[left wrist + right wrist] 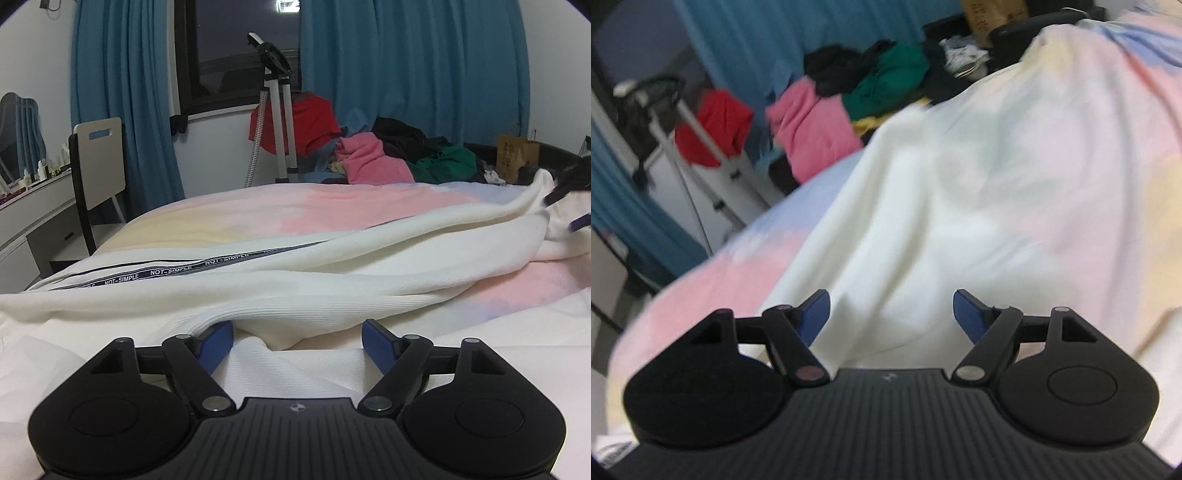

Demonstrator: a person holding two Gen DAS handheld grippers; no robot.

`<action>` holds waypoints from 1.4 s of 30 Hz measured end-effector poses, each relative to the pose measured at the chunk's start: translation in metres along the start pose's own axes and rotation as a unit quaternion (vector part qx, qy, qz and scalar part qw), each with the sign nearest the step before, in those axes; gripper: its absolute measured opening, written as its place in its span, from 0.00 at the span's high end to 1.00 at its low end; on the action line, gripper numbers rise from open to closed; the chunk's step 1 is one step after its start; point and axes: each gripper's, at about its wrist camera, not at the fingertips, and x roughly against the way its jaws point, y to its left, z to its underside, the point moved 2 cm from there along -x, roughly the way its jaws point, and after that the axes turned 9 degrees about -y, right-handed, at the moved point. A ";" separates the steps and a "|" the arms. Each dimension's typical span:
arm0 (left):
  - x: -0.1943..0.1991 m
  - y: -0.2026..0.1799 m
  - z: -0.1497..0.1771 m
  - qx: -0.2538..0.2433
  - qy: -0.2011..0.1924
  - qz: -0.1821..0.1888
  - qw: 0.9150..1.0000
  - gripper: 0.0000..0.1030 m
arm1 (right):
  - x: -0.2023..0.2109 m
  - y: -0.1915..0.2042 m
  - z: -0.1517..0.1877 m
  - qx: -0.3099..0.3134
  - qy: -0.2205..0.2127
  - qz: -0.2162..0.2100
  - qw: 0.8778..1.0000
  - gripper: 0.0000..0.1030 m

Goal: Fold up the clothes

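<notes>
While the left gripper (297, 338) sits low at 6 o'clock in the left wrist view, its blue fingers (216, 343) are spread wide; a fold of the white garment (295, 273) bulges between them, touching the left pad, not pinched. Garment runs 9 to 3 o'clock across the pastel bedsheet (332, 205), printed tape trim (159, 273) toward 9. Right gripper (570, 197) enters at 3 o'clock beside the garment's far end. Clothes pile (373, 158) at 1 o'clock.

Right wrist view, blurred: right gripper (891, 314) jaws wide apart, holding nothing. Garment (960, 192) spreads from 6 toward 1 o'clock beyond the fingertips. Clothes pile (849, 99) at 11.
</notes>
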 end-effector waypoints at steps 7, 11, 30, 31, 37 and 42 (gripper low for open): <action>-0.004 0.003 0.004 0.000 -0.013 -0.010 1.000 0.30 | -0.021 0.043 0.036 0.039 0.062 0.013 0.997 0.88; -0.004 0.016 0.002 0.042 -0.020 0.006 0.999 0.36 | 0.012 0.069 -0.003 0.022 0.012 -0.040 0.999 0.92; 0.029 -0.007 -0.003 -0.052 -0.036 0.012 0.998 0.29 | 0.111 -0.110 0.062 -0.182 0.013 -0.055 0.982 0.94; 0.029 -0.011 -0.001 -0.061 -0.038 0.007 0.997 0.29 | 0.113 -0.112 0.063 -0.189 0.011 -0.060 0.980 0.94; 0.029 -0.022 0.002 -0.057 -0.050 -0.002 0.997 0.24 | 0.115 -0.117 0.071 -0.180 0.016 -0.042 0.983 0.94; 0.032 -0.027 0.004 -0.053 -0.053 -0.007 0.997 0.24 | 0.120 -0.144 0.073 -0.239 0.021 0.007 0.971 0.91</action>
